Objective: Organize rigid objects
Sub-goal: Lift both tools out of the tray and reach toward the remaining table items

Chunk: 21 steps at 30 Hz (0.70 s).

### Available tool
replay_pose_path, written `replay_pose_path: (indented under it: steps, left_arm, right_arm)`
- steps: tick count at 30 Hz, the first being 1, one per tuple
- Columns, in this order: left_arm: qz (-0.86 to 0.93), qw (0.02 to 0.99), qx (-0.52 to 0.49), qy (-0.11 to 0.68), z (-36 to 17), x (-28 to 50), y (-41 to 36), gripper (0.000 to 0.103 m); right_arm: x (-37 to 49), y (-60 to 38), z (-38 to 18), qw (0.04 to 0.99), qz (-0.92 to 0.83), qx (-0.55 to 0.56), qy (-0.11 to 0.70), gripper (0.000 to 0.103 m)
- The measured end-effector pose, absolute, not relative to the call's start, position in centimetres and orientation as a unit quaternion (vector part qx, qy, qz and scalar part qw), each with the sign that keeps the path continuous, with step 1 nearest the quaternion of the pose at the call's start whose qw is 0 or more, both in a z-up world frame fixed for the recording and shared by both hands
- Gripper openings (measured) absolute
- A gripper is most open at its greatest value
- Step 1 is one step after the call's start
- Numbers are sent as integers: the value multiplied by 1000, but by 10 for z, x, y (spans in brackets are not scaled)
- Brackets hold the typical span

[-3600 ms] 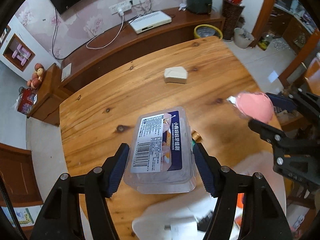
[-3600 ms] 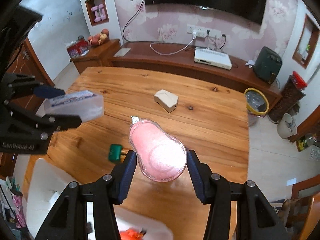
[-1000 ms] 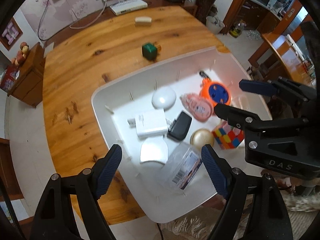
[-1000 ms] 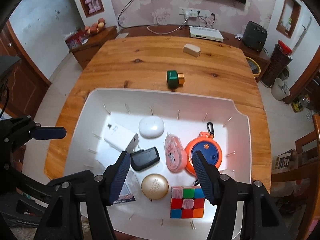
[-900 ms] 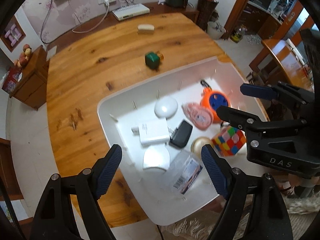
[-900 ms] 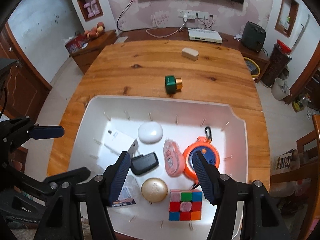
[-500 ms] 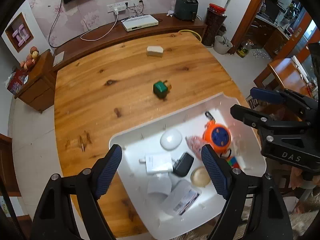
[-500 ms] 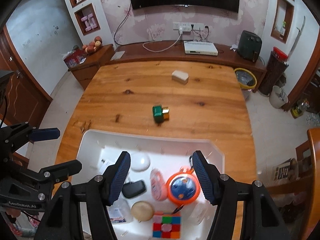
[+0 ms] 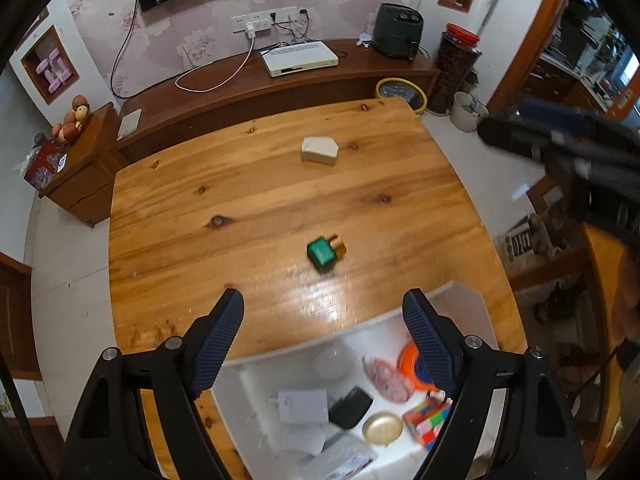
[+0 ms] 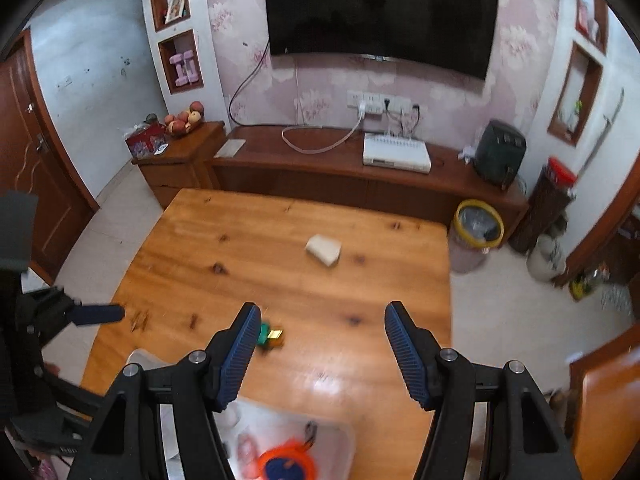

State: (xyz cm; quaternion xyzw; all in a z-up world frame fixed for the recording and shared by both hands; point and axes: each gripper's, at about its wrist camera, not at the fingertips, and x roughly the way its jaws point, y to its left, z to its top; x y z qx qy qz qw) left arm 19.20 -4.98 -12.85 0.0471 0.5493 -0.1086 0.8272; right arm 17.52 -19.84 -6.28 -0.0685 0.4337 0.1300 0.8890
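My left gripper (image 9: 324, 320) hangs open and empty above the wooden table (image 9: 248, 200). My right gripper (image 10: 320, 328) is open and empty too, high over the same table (image 10: 280, 264). A small green box with a gold end (image 9: 325, 253) lies mid-table; the right wrist view shows this green box (image 10: 269, 336) beside the left finger. A beige box (image 9: 319, 151) lies farther back; the same beige box (image 10: 324, 249) appears in the right wrist view. The white bin (image 9: 360, 332) at the near edge holds a pink pouch (image 9: 386, 376), an orange round case (image 9: 416, 364), a colour cube (image 9: 428, 420) and several other items.
A low wooden cabinet (image 10: 320, 168) with a white set-top box (image 10: 396, 154) runs along the far wall under a television (image 10: 380, 12). A yellow-rimmed bin (image 10: 478, 224) stands on the floor right of the table. A side cabinet (image 9: 76, 168) stands to the left.
Both grippers have risen and pulled back from the bin, which slid to the bottom of both views. The table and far wall now fill the frames. The clear box and pink pouch lie in the bin.
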Motion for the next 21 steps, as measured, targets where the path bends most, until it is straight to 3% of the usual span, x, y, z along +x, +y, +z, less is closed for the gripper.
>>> replay_pose_path:
  steps: [9, 21]
  left_arm:
    - [-45, 812, -10, 581, -174, 249, -58, 84]
    - [38, 772, -57, 632, -252, 286, -71, 84]
  right_arm:
    - [279, -211, -66, 894, 131, -95, 418, 65]
    - [368, -186, -166, 850, 201, -89, 479, 65]
